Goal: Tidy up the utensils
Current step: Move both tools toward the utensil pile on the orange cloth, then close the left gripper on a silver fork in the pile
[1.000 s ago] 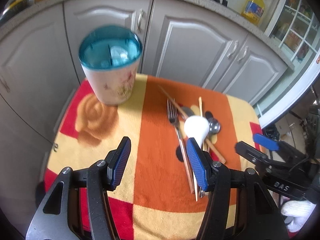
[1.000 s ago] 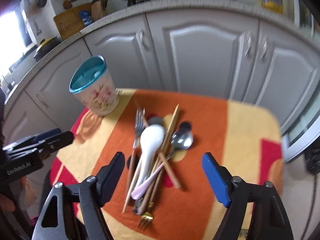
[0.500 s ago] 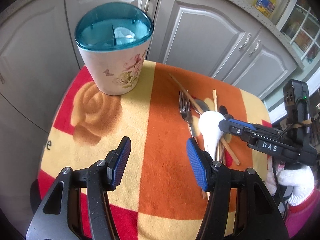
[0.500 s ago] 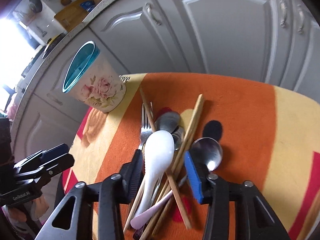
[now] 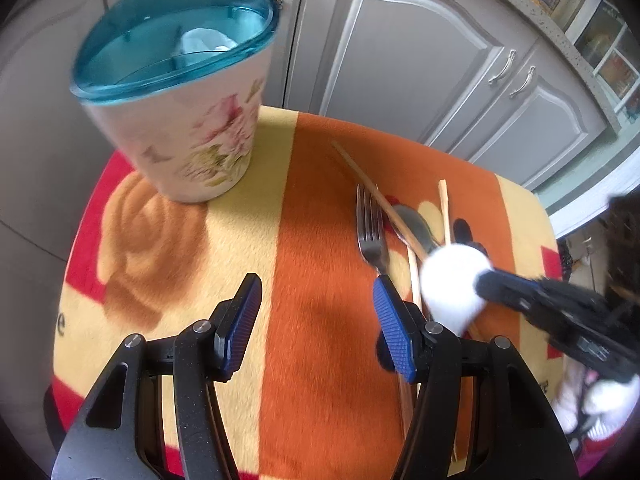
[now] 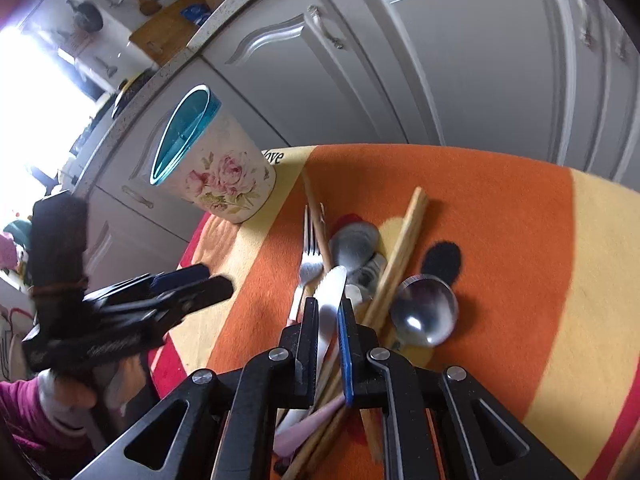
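Right gripper [image 6: 328, 332]: narrowed on white ceramic spoon [image 6: 331, 292], pads flat against both sides of the bowl, spoon tipped on edge above the pile. Left gripper [image 5: 316, 320]: spread wide, holding nothing, hovering over bare orange-and-yellow cloth [image 5: 320, 240], left of the pile.

Utensil holder [image 5: 180, 92]: floral cup with teal divided rim, upright at far left corner of cloth, well apart from the pile; something pale inside one compartment, not identifiable.

Pile, centre of cloth: fork [image 6: 307, 264], steel spoon [image 6: 424, 314] at right, second steel spoon [image 6: 354, 242] further back, wooden chopsticks [image 6: 400, 248] crossing through, pink handle [image 6: 304, 424] at near end.

Risks, judged: glazed spoon likely slick between pads, clamped on a curved bowl rather than the handle; possible slip or swivel during lift, then a drop onto metal. Handle appears to run under or beside chopsticks; a quick pull could drag or scatter these. Holder looks light and tall; a sideways knock at the rim during insertion could tip it.
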